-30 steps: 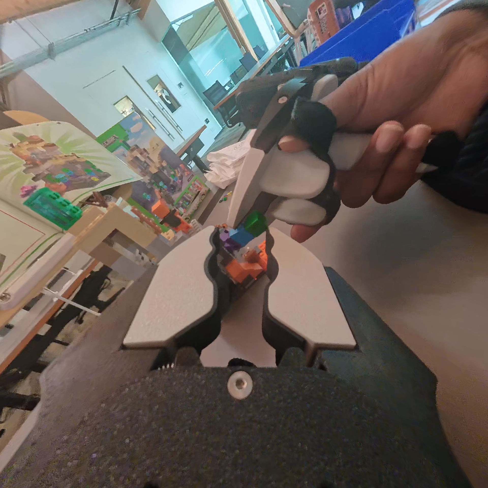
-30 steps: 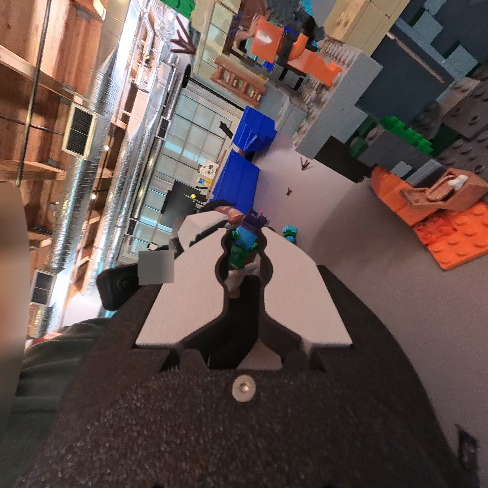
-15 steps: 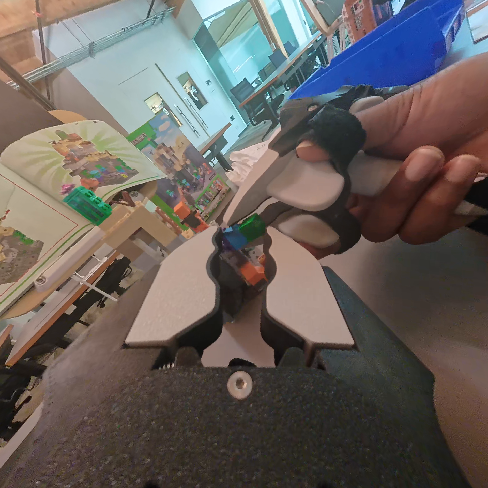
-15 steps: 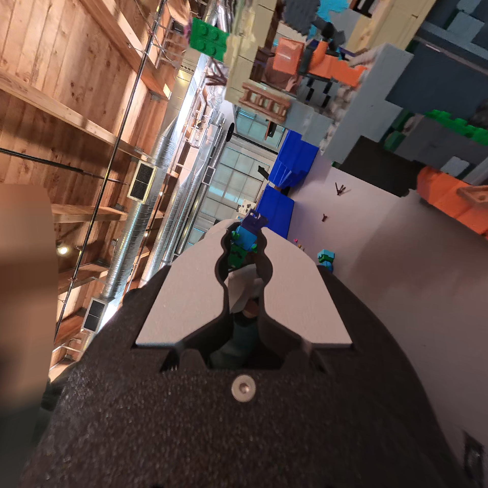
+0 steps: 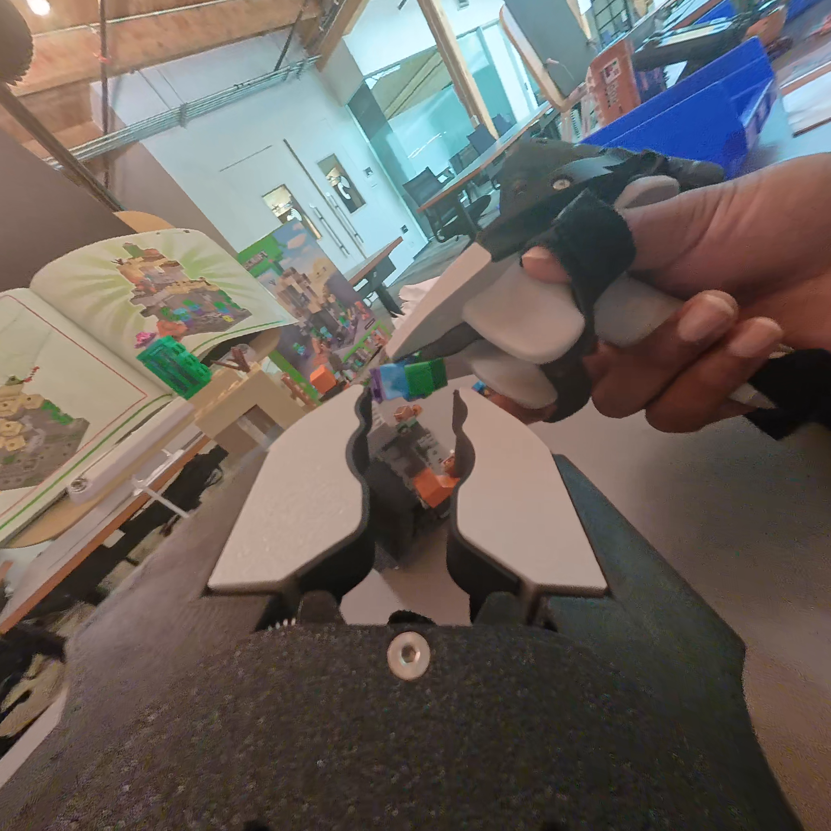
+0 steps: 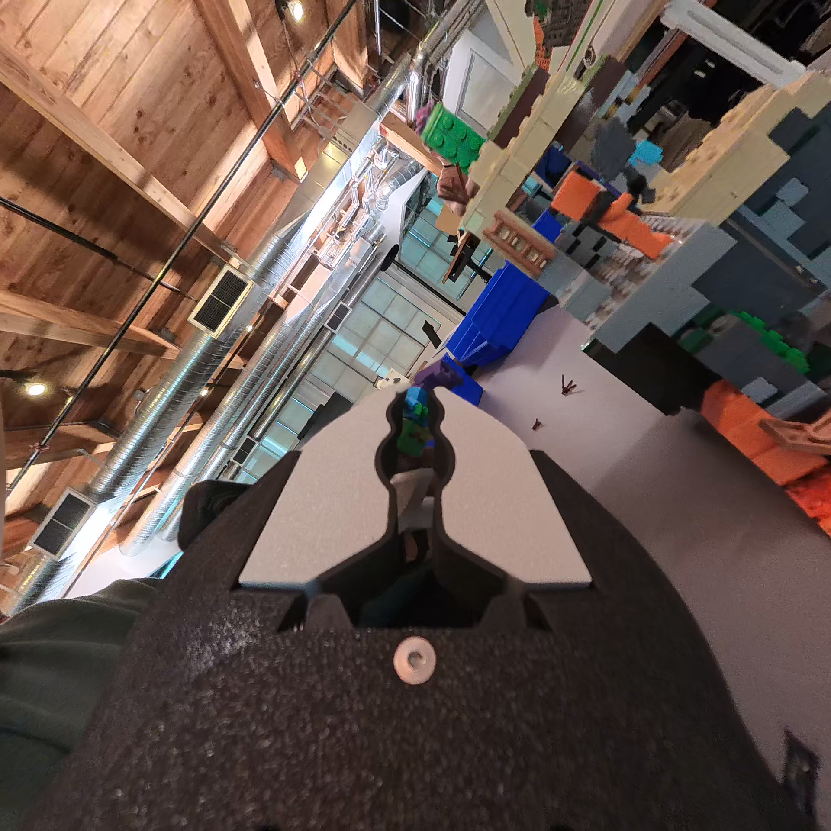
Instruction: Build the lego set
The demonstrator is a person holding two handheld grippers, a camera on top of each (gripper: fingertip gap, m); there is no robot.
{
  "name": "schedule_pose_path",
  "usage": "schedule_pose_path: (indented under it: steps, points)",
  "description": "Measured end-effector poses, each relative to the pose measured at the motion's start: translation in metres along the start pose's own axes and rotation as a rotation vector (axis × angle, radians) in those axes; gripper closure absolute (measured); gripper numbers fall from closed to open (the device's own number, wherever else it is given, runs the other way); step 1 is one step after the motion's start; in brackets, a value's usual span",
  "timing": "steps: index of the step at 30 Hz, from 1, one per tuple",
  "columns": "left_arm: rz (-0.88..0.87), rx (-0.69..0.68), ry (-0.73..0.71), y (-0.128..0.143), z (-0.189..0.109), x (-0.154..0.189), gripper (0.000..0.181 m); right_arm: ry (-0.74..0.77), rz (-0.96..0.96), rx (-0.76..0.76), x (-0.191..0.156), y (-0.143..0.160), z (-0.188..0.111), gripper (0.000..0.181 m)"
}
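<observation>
The little lego figure (image 6: 416, 425) has a green blocky head, a blue body and purple legs. It lies sideways, pinched at the tips of the right gripper (image 6: 417, 398), whose jaws are closed tight on it with only a thin gap. In the left wrist view the same figure (image 5: 407, 381) sticks out from the tip of the right gripper (image 5: 404, 355), up in the air just above and in front of the left gripper (image 5: 411, 400). A hand (image 5: 701, 310) holds the right gripper's handle.

The left gripper's jaws are partly open, and nothing is between them. Through the gap you can see part of the lego build (image 5: 420, 458), grey with an orange block, standing on the grey table (image 5: 697, 517).

In the right wrist view the big build (image 6: 674, 234) is tan, grey, orange and green. An open instruction book (image 5: 90, 359) and the set's box (image 5: 323, 314) stand to the left. Blue bins (image 5: 701, 112) sit far back.
</observation>
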State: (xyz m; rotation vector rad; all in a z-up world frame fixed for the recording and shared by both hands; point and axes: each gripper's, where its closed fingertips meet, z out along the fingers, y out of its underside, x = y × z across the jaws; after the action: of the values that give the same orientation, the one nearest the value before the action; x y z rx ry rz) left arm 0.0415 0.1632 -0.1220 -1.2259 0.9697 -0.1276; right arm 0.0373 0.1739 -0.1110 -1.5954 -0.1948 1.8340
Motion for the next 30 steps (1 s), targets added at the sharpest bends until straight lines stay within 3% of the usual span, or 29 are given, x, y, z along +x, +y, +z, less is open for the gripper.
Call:
schedule_pose_path:
  steps: [8, 12, 16, 19, 21, 26, 30]
  points:
    - [0.130, -0.026, -0.065, 0.000, -0.001, -0.002, 0.152, 0.009, -0.033, -0.011, -0.003, 0.010, 0.006, 0.171]
    - [0.151, 0.014, -0.074, -0.007, -0.007, -0.004, 0.165, -0.019, -0.088, -0.019, -0.011, 0.006, 0.003, 0.171]
    - [0.108, 0.042, -0.058, -0.014, -0.011, -0.008, 0.166, -0.044, -0.151, -0.055, -0.019, 0.006, 0.002, 0.175]
    - [0.056, 0.067, -0.025, -0.017, -0.014, -0.011, 0.166, -0.063, -0.216, -0.113, -0.022, 0.006, -0.001, 0.166]
    - [-0.023, 0.086, 0.020, -0.019, -0.016, -0.013, 0.166, -0.084, -0.344, -0.183, -0.025, 0.003, -0.008, 0.163]
    - [-0.288, 0.171, 0.305, -0.031, -0.025, 0.001, 0.166, -0.057, -0.972, -0.451, -0.018, 0.007, -0.027, 0.151]
    - [-0.370, 0.209, 0.475, -0.039, -0.032, 0.019, 0.166, -0.101, -1.229, -0.620, -0.020, 0.029, -0.027, 0.146]
